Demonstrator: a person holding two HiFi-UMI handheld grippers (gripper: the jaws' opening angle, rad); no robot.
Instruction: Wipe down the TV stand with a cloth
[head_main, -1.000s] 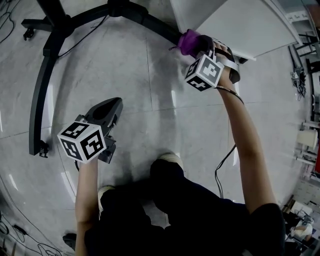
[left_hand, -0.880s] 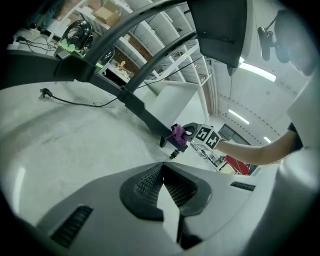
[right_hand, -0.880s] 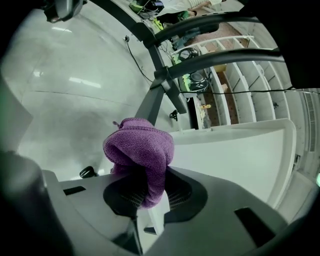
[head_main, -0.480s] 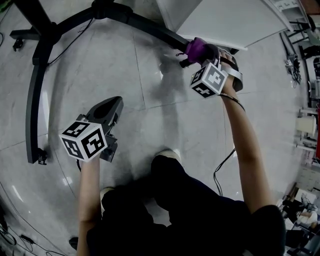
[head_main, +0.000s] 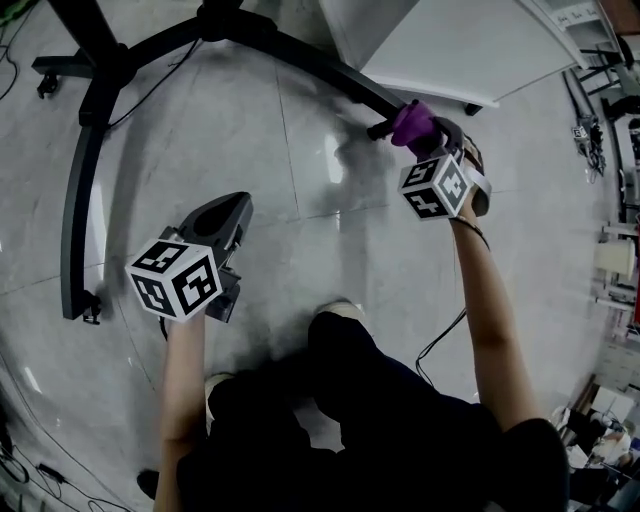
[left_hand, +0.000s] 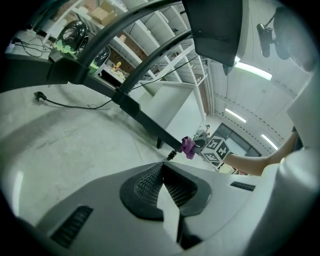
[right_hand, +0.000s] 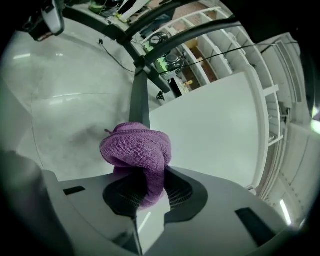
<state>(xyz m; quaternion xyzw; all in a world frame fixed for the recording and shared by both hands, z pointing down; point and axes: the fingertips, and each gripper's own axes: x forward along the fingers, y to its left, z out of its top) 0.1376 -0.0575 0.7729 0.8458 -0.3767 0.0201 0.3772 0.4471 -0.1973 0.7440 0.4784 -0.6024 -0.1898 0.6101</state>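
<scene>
Two grippers up, only one at work. Closest in, left gripper (head_main: 228, 207) parked low over the grey floor (head_main: 300, 250), well apart from the stand, jaws pressed flat together with nothing between them. Idle, plainly.

Further out, right gripper (head_main: 426, 136) clenched on the purple cloth (head_main: 412, 122). Jaws nearly closed around one pinched fold, rest of the wad bulging out ahead of the tips.

Now the change. Partway up the black right leg (head_main: 310, 62) of the TV stand a second ago, then slid outward along it. Sitting now at the very end of that leg, right beside the small foot (head_main: 378, 130). Cloth touching the leg's tip, by the look of it.

Probably means one stroke down this leg just about done, with no rail left to follow. Plenty still to wipe, at a guess: long curved left leg (head_main: 78, 170) lying well apart from either gripper.

Beyond the cloth, white panel (head_main: 460, 45) just behind the leg's end, near but not touched.
</scene>
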